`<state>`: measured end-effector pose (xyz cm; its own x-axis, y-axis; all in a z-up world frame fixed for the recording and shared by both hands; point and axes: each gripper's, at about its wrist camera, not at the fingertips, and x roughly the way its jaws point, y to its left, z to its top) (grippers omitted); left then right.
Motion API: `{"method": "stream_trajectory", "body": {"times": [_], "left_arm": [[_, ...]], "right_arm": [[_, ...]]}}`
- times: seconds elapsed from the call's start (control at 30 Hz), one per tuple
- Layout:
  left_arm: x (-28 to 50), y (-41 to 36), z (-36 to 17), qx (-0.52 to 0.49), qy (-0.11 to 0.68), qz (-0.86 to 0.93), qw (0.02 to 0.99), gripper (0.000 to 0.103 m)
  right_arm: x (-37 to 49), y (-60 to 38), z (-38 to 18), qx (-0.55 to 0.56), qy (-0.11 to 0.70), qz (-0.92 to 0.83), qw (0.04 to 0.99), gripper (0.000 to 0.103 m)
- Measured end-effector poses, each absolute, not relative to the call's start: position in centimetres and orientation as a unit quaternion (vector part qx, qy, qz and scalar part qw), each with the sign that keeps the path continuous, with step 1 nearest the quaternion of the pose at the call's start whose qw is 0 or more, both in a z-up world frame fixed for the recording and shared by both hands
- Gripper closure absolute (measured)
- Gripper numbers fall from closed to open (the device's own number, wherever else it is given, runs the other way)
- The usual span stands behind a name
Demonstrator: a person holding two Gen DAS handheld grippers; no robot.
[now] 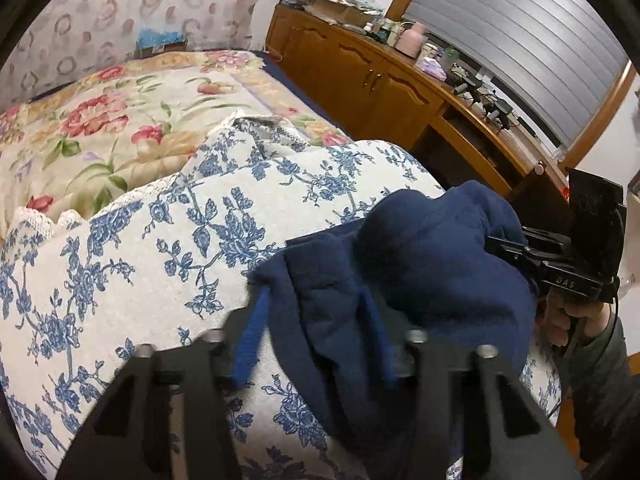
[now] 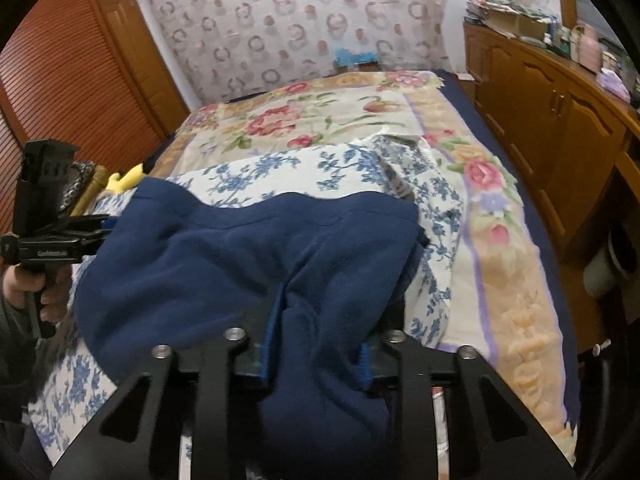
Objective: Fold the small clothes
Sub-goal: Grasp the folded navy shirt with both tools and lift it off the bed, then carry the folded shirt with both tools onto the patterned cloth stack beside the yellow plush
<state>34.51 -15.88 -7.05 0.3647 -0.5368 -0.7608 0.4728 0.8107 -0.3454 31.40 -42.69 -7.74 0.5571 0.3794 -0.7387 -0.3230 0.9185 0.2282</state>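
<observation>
a: left wrist view first. navy garment (image 1: 420,264) bunched in a heap on the blue-flowered cover (image 1: 140,248), at the near right edge of the bed. left gripper (image 1: 316,344) clamped on a near fold of it, blue pads (image 1: 248,340) pressing cloth from either side. right gripper (image 1: 504,246) seen across the heap, biting the far side of the fabric.

b: any fold finished?

a: none visible. still a lump, no flat panel, no crease laid.

b: right wrist view?

a: same navy garment (image 2: 248,248), spread wider here but rumpled, one hem line running across the top. right gripper (image 2: 316,344) closed on a bunched ridge of cloth. left gripper (image 2: 100,228) at the left edge, nipping the cloth there.

b: so where in the job?

a: early, judging by this. both ends gripped; spreading flat and every fold left to do.
</observation>
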Motion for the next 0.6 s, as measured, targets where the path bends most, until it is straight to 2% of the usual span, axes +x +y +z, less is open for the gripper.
{"method": "stream_trajectory", "body": {"times": [0.07,0.1,0.37,0.6], "left_arm": [[34.2,-15.8,-6.5,-0.031,0.465,-0.311,0.829,0.089],[33.9,-15.8,-6.1,-0.027,0.458,-0.313,0.832,0.091],[30.2,-13.7,-0.7,-0.045,0.379,-0.327,0.865,0.093],[26.5,-9.0,3.2,-0.056,0.324,-0.304,0.894,0.093]], "right_arm": [[31.0,-42.4,-7.5,0.023,0.419,0.204,0.884,0.084],[30.9,-42.4,-7.3,0.022,0.414,0.203,0.887,0.086],[28.4,-41.5,-3.0,0.012,0.351,0.205,0.914,0.088],[27.1,-38.0,1.3,-0.015,0.301,0.227,0.926,0.089]]}}
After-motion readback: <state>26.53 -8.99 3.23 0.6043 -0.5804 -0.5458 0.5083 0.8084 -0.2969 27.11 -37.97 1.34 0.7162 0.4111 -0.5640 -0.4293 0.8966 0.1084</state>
